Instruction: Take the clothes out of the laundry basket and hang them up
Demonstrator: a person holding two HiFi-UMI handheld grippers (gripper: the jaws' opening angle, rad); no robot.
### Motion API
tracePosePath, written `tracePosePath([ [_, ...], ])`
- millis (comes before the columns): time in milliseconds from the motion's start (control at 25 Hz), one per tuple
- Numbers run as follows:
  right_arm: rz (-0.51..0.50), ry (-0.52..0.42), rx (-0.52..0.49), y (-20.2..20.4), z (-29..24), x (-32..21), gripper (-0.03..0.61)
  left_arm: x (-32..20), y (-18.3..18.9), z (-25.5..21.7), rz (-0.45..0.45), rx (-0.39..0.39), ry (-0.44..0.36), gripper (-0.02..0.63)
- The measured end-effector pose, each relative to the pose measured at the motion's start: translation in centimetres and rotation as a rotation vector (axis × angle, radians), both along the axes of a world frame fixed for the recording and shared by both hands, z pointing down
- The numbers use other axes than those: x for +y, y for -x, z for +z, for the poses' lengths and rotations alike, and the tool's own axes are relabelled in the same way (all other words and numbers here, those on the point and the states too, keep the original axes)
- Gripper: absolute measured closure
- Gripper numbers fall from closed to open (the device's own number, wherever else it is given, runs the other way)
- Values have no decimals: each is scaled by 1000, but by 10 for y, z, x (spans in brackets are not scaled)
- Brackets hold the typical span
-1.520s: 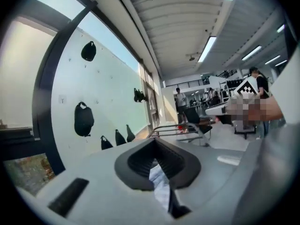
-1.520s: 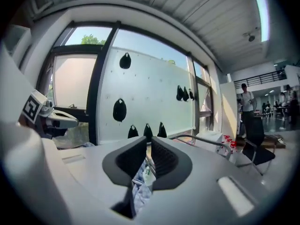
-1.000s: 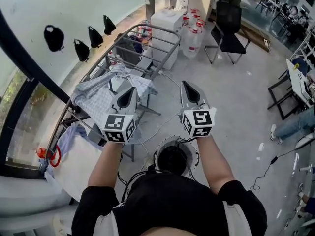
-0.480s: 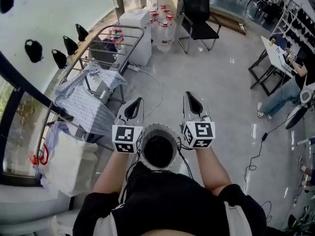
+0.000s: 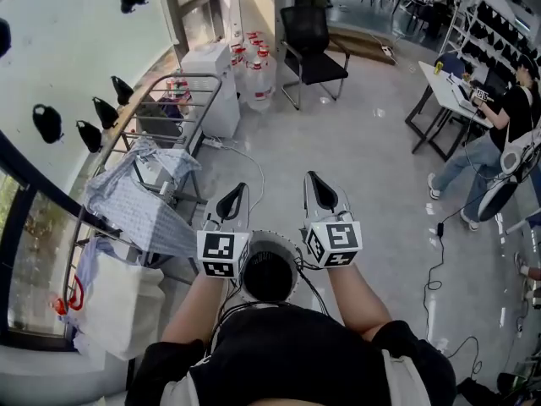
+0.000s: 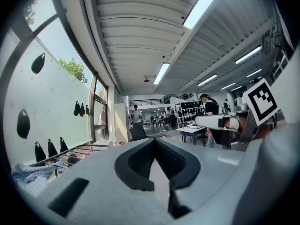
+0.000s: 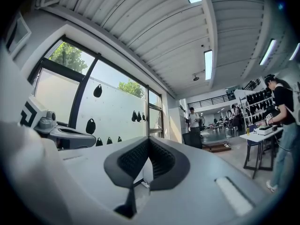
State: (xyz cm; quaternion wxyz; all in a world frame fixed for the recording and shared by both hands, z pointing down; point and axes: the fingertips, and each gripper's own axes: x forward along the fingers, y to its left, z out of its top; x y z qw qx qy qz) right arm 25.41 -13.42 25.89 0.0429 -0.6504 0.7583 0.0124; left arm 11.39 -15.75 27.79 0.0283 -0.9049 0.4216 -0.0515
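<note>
Blue-checked fabric, a shirt by the look of it, already lies draped across the near end of the metal drying rack at your left, so at least one garment counts as hung. The far rails stand mostly bare, apart from a dark bundle too small to name. Below the rack's near corner a white bag sits on the floor with pale blue cloth spilling over its top. I judge that this holds the washing left to do, though I cannot tell whether it is the laundry basket itself. The job looks partly done, with more to fetch and plenty of rail to fill.

You hold your left gripper and right gripper level, side by side in front of you, well apart from rack and bag alike. Each gripper view shows its jaws pressed together with nothing between the pads, only the room beyond. You carry no garment, so your next pick will need the jaws spread first.
</note>
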Motion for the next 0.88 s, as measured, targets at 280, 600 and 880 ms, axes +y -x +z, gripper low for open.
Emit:
tracePosePath([
  [280,-2,-4,8,6,-4,4,566,1,2,0,-3,-32,-14,607],
  [600,-26,6,14,8,-1,10,566,10,5,6,-27,-22,8,607],
  [880,-37,14,19,4,2,23,566,23,2,8,-54,-19,11,607],
])
